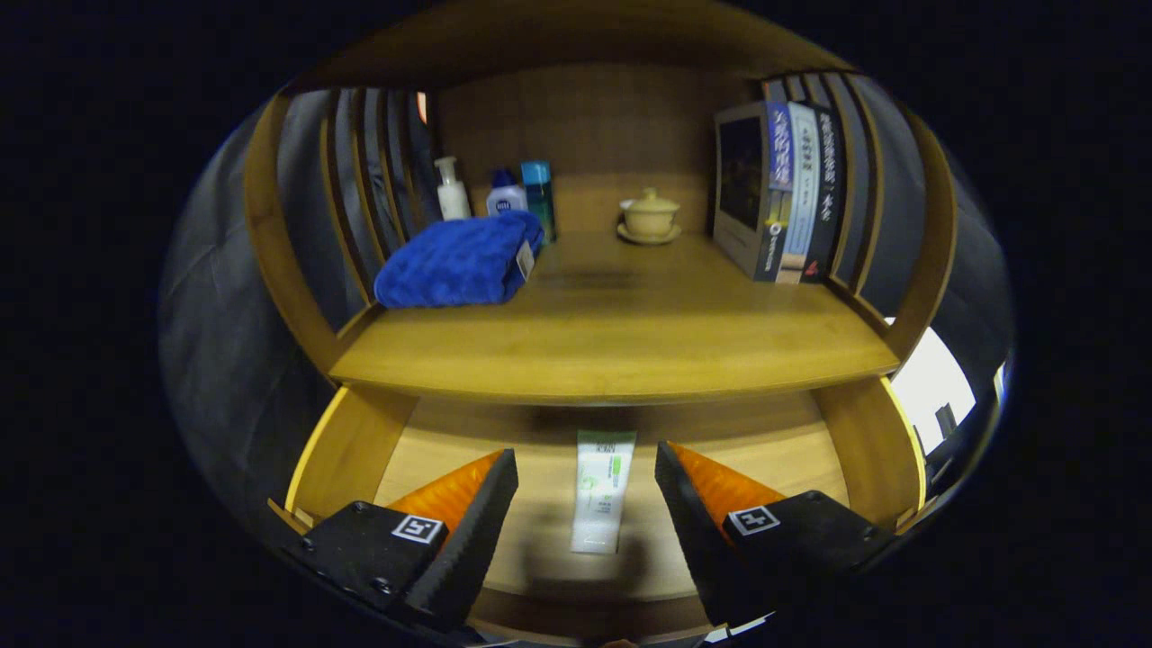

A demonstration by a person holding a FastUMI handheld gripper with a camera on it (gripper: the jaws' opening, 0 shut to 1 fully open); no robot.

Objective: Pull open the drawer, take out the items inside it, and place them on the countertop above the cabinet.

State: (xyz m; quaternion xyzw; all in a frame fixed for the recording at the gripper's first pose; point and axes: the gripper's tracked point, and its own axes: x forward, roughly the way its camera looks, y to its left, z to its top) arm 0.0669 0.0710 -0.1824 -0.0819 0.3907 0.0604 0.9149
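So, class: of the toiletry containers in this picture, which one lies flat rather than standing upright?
The white-and-green plastic tube, lying flat in the open wooden drawer between the open claw's fingers. The three bottles stand upright on the countertop behind the blue towel.

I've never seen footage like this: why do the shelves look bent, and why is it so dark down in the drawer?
Gripper view: a fisheye lens bows the countertop and slats; the countertop shades the drawer, where the tube lies between the open claw fingers and a dark shadow lies beside it; a bright patch glares beside the cabinet.

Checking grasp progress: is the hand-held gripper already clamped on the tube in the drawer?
No, the hand-held gripper is open, its fingers apart either side of the tube.
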